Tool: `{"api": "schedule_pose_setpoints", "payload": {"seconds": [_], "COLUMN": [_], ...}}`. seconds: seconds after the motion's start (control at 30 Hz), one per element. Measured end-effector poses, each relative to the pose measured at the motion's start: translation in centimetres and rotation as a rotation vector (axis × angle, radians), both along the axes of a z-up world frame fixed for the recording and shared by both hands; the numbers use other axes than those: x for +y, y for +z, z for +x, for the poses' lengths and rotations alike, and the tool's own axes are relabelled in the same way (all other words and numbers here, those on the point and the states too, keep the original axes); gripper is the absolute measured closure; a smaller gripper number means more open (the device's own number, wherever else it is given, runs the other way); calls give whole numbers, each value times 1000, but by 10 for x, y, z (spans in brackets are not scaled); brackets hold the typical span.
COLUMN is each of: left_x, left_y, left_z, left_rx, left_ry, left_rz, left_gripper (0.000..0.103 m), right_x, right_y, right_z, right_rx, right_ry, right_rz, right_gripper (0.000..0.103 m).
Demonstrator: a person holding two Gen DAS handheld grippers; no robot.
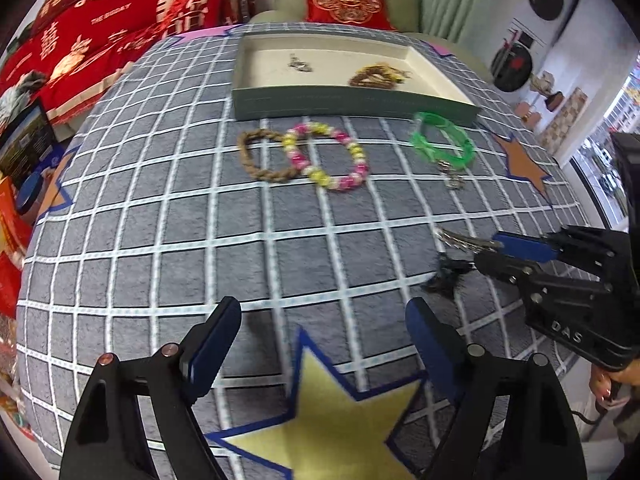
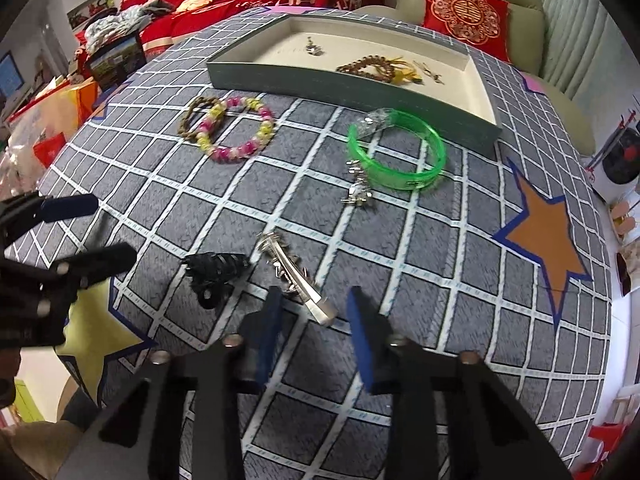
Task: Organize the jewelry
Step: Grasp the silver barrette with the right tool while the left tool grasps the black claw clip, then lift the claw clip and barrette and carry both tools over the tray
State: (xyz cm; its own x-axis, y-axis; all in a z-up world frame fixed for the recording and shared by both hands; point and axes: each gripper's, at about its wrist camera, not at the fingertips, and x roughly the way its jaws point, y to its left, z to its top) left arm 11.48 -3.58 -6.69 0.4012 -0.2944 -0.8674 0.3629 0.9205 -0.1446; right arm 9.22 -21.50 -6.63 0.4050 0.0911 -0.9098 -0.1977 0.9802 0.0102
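Note:
A green-walled tray [image 1: 352, 100] [image 2: 352, 88] at the back holds a brown bead bracelet [image 1: 376, 76] [image 2: 370, 66] and a small silver charm [image 1: 300, 64] [image 2: 314, 48]. On the cloth lie a brown braided bracelet [image 1: 260, 156] [image 2: 192, 118], a pink-and-yellow bead bracelet [image 1: 332, 156] [image 2: 240, 130], a green bangle [image 1: 442, 140] [image 2: 400, 152], a silver charm [image 1: 452, 176] [image 2: 358, 188], a silver hair clip [image 1: 464, 240] [image 2: 296, 280] and a black claw clip [image 1: 448, 274] [image 2: 214, 274]. My left gripper [image 1: 324, 316] is open above the yellow star. My right gripper [image 2: 314, 320] [image 1: 486, 248] is open, its fingers either side of the silver hair clip's near end.
The table has a grey checked cloth [image 1: 160, 240] with a yellow star [image 1: 332, 412] and an orange star [image 2: 548, 240]. A red bedspread [image 1: 100, 32], a sofa with a red cushion [image 2: 464, 12] and bags at the left edge [image 2: 48, 120] surround it.

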Motion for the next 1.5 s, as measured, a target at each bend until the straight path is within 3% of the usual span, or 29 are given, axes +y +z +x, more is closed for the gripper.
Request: {"api": "schedule_pose_setpoints", "payload": {"seconds": [0.17,0.5,0.53,0.57,0.67,0.8,0.9,1.03,1.1,1.13,1.17,1.23,1.5], "left_x": [-18,-47,-49,-52,-57,-63,-67,-66,-63,-61,-60,-57,-45], "left_y": [1,0,0,-1,-6,-8,-7,-6,-6,-6,-5,-5,-5], "left_z": [-7,-12,-11,-10,-6,-5,-4,-2,-2,-1,-1,-2,-6], "left_rx": [-14,-26,-28,-24,-8,-30,-41,-43,-43,-38,-36,-33,-27], "left_ry": [-56,-121,-123,-128,-128,-134,-147,-143,-135,-129,-125,-121,-112], "left_rz": [11,27,28,29,33,52,61,57,57,52,51,49,56], "left_gripper": [10,11,13,23,25,33,51,63,68,68,68,68,68], "right_x": [-12,-24,-28,-33,-44,-47,-52,-47,-40,-37,-33,-24,12], "right_y": [0,1,2,2,6,9,9,10,11,12,12,16,3], "right_z": [-1,4,5,6,6,6,9,10,10,10,9,9,16], "right_rx": [2,14,19,25,26,14,19,14,4,-1,-9,-42,-11], "right_ry": [-36,-63,-72,-75,-81,-55,-58,-13,23,38,57,104,269], "right_rz": [-2,49,74,106,185,165,194,193,165,153,140,111,-7], "right_gripper": [88,91,91,91,91,90,90,90,86,77,61,44,44]}}
